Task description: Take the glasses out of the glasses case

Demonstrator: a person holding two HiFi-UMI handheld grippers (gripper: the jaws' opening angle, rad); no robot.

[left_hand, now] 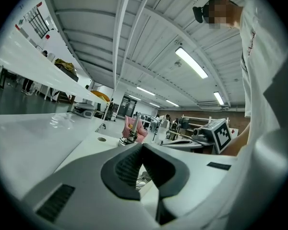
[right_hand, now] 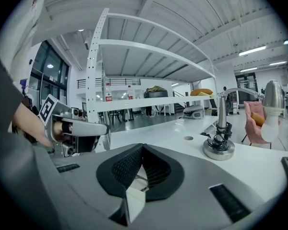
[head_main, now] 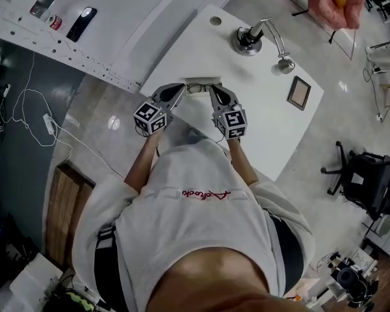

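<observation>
The glasses (head_main: 196, 87) are a thin dark-framed pair hanging over the near corner of the white table (head_main: 260, 129), stretched between my two grippers. In the head view my left gripper (head_main: 182, 87) meets their left end and my right gripper (head_main: 211, 88) their right end. The left gripper view has the left gripper (left_hand: 142, 150) with its pads pressed together and a bit of frame (left_hand: 143, 178) below them. The right gripper (right_hand: 142, 150) is likewise shut, with a thin wire of the glasses (right_hand: 143, 177) between its pads. No glasses case shows in any view.
A desk lamp (head_main: 250, 39) on a round base stands at the table's far side, with a cable hole (head_main: 215, 21) behind it and a small framed plate (head_main: 299, 92) to the right. A white shelf (head_main: 97, 18) runs at the left. A black office chair (head_main: 367, 177) stands at the right.
</observation>
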